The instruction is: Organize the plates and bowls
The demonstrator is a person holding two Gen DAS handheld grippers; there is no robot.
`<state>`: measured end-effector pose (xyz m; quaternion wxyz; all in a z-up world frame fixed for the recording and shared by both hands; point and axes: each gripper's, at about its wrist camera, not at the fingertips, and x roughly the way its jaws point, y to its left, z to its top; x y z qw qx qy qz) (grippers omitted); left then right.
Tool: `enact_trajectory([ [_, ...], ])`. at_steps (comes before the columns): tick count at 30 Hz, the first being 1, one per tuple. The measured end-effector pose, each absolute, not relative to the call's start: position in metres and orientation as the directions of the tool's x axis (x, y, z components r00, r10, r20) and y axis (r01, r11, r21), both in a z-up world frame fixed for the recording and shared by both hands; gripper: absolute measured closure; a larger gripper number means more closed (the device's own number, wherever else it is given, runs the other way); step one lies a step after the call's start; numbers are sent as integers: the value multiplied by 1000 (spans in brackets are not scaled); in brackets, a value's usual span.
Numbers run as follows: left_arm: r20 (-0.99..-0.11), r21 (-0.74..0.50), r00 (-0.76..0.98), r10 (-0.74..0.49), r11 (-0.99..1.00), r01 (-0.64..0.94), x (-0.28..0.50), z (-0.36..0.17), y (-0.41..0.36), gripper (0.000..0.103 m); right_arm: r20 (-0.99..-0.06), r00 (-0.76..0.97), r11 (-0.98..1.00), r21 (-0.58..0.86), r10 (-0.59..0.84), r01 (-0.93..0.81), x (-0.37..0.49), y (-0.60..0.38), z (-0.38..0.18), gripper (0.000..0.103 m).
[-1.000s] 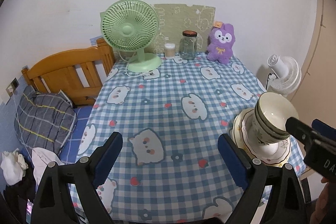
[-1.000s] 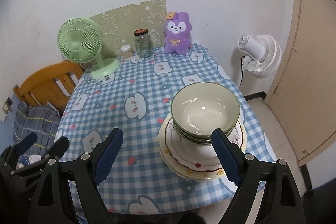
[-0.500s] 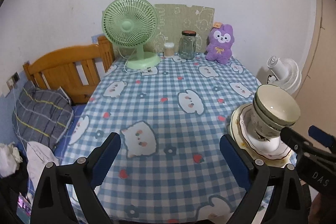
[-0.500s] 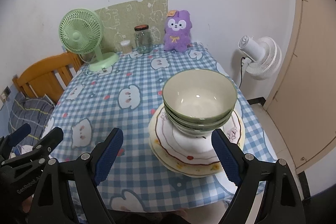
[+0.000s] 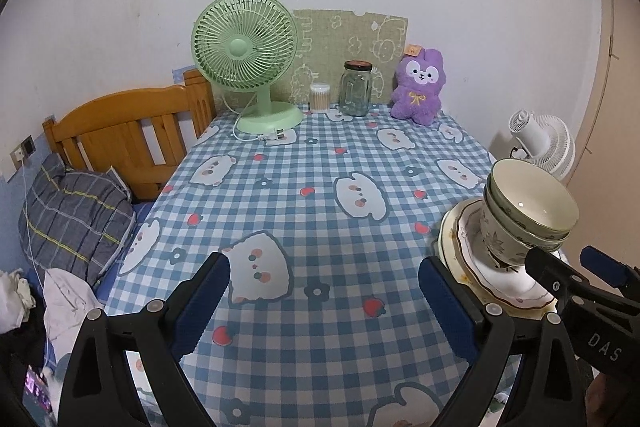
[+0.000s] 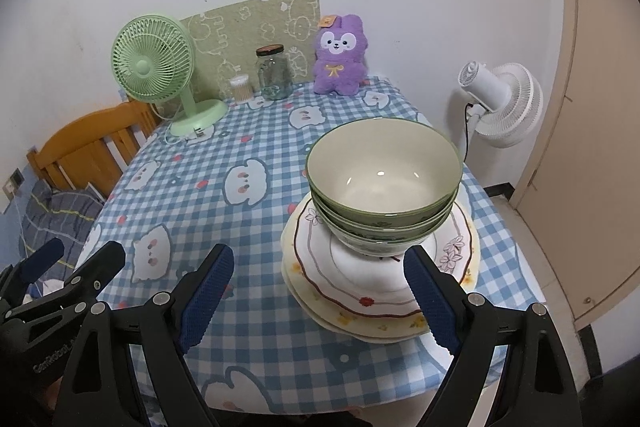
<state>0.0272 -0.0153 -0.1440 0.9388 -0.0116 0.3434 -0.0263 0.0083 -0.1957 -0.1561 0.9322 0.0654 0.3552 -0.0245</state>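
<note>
A stack of green-rimmed bowls (image 6: 384, 187) stands on a stack of floral plates (image 6: 360, 299) near the table's front right corner. In the left wrist view the same bowls (image 5: 528, 211) and plates (image 5: 460, 243) sit at the right edge. My right gripper (image 6: 318, 293) is open, low over the table, with its right finger just in front of the plates and nothing between its pads. My left gripper (image 5: 324, 303) is open above the bare checked cloth, left of the stack. Each gripper shows in the other's view, the left gripper (image 6: 72, 267) and the right gripper (image 5: 580, 267).
A blue checked tablecloth (image 5: 304, 163) covers the table. At the back stand a green fan (image 5: 248, 63), a small cotton-swab box (image 5: 320, 98), a glass jar (image 5: 356, 89) and a purple plush (image 5: 420, 85). A wooden bed frame (image 5: 128, 131) lies left, a white fan (image 6: 504, 103) and a door right.
Both grippers have sunk toward the table and the bowls and plates loom larger and nearer in each view. The jaws stay wide apart and the dishes have not moved.
</note>
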Motion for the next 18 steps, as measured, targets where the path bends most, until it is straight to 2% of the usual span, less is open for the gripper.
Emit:
enact_trajectory([
  [10, -635, -43, 771, -53, 999, 34, 27, -140, -15, 6, -644, 765, 989, 107, -9, 101, 6, -196, -148, 7],
  [18, -632, -42, 773, -55, 998, 37, 26, -137, -14, 5, -641, 767, 989, 111, -6, 101, 5, -197, -142, 6],
])
